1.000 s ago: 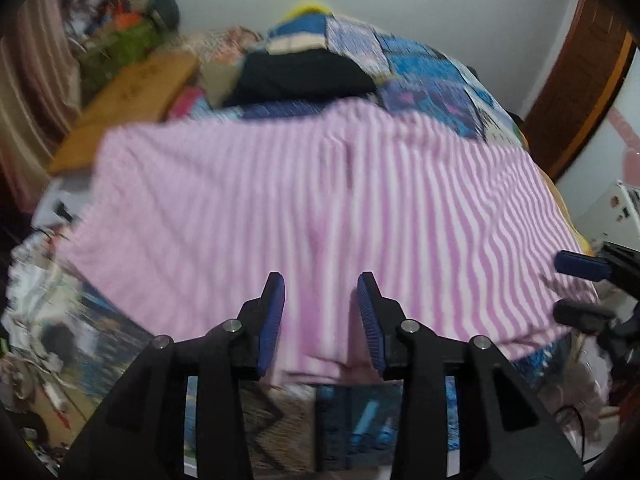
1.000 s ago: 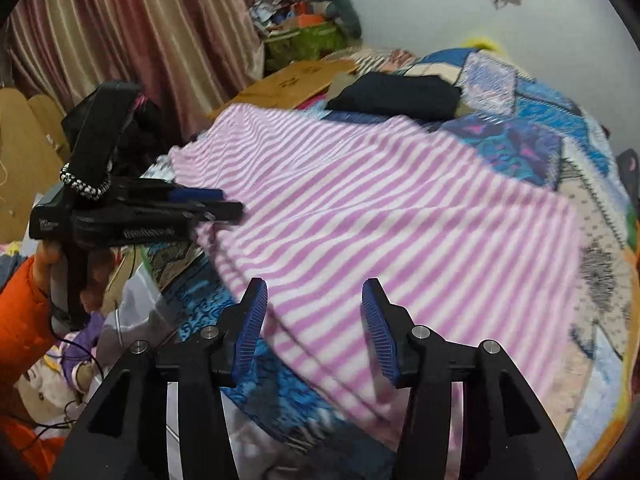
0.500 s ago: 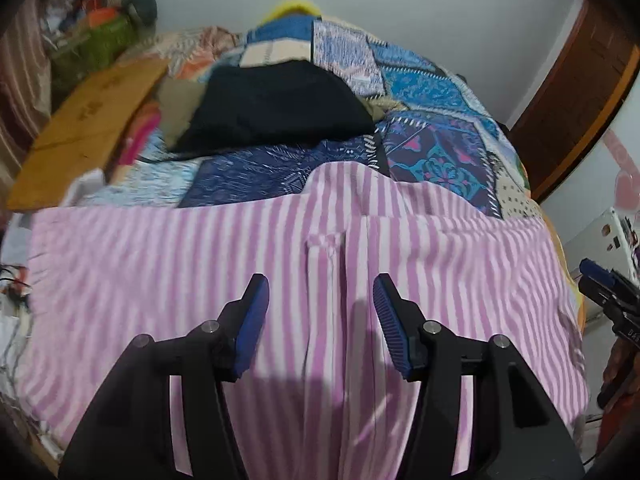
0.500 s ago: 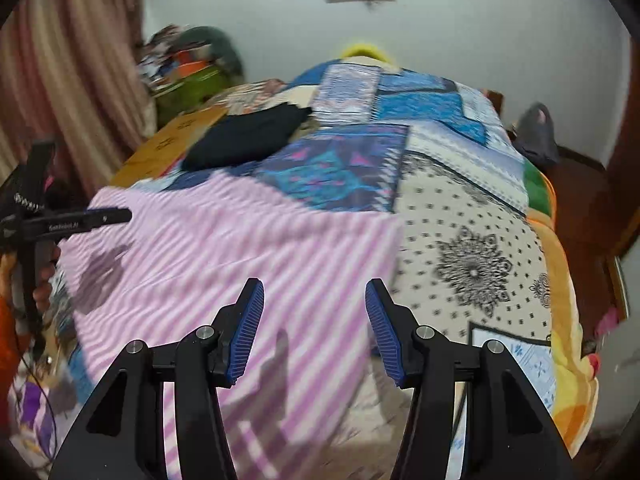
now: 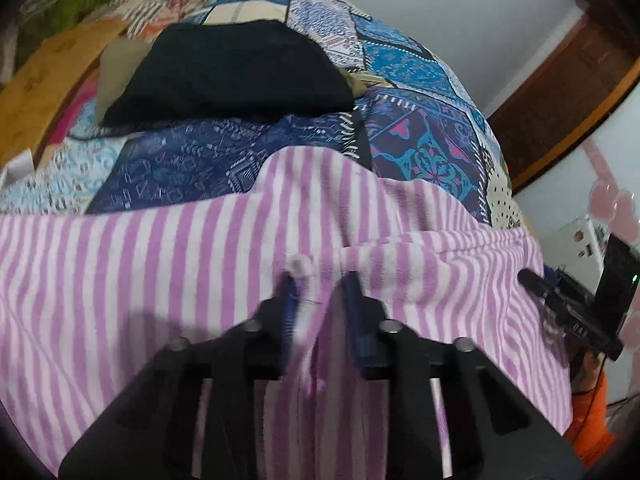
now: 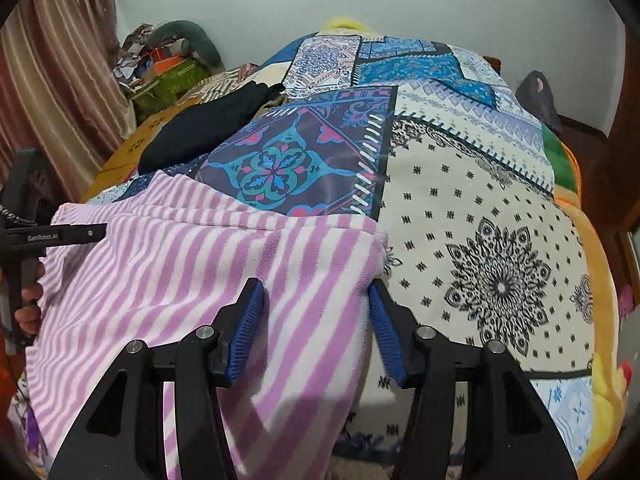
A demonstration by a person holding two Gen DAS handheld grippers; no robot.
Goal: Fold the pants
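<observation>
Two risks: left hand-held gripper (image 5: 318,300), narrowed around a thin fold of the striped pants (image 5: 160,280), may lose it; right hand-held gripper (image 6: 316,320), spread wide, may snag the quilt (image 6: 480,240).

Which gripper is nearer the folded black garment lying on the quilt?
Left. The left gripper sits mid-pants, the black garment straight ahead. The right gripper is at the pants' right corner, farther off.

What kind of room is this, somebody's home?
Most likely a bedroom in a home. The striped pants lie on a bed under a patchwork quilt, a striped curtain hangs beside it, and clutter is heaped in the corner.
</observation>
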